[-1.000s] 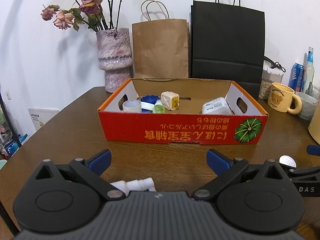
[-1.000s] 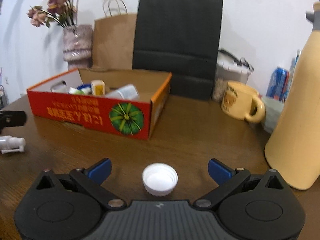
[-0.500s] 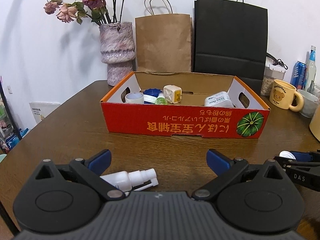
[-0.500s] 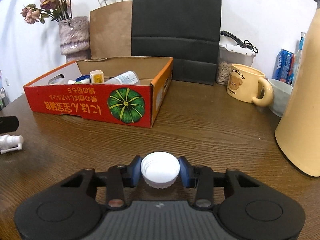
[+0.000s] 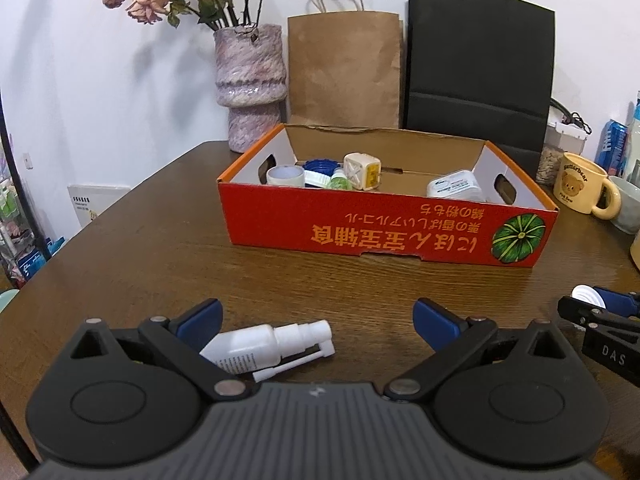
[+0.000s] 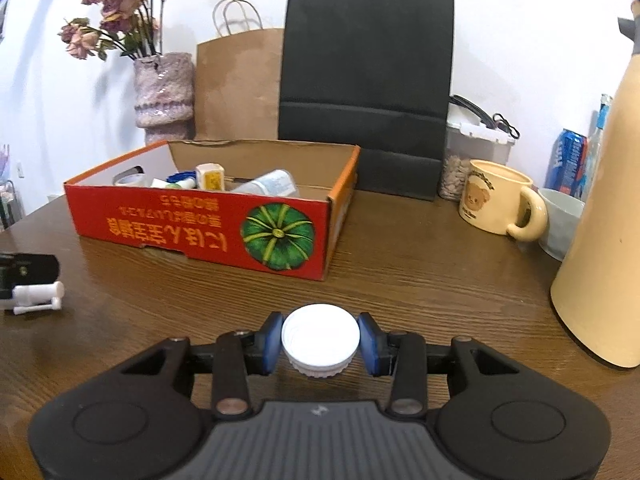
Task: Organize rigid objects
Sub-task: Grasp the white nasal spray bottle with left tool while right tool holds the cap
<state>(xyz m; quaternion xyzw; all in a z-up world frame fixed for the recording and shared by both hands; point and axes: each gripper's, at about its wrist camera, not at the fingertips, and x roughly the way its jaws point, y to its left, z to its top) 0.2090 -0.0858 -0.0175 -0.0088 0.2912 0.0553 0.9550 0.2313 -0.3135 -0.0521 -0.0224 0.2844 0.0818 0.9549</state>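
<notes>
My right gripper (image 6: 320,344) is shut on a white ribbed cap (image 6: 320,338) and holds it just above the wooden table. It shows at the right edge of the left wrist view (image 5: 592,304). My left gripper (image 5: 316,320) is open, with a white spray bottle (image 5: 264,346) lying on the table between its fingers, close to the left one. The bottle also shows in the right wrist view (image 6: 38,296). A red cardboard box (image 5: 384,228) stands ahead and holds several small items, among them a tape roll (image 5: 285,175) and a white dice-like block (image 5: 362,165).
A vase of dried roses (image 5: 250,80), a brown paper bag (image 5: 344,68) and a black paper bag (image 5: 478,60) stand behind the box. A yellow bear mug (image 6: 498,204), a bowl and a tall cream jug (image 6: 604,240) stand at the right.
My right gripper closed on the white cap and lifted it slightly. My left gripper drew back, so the spray bottle now shows more fully between its open fingers.
</notes>
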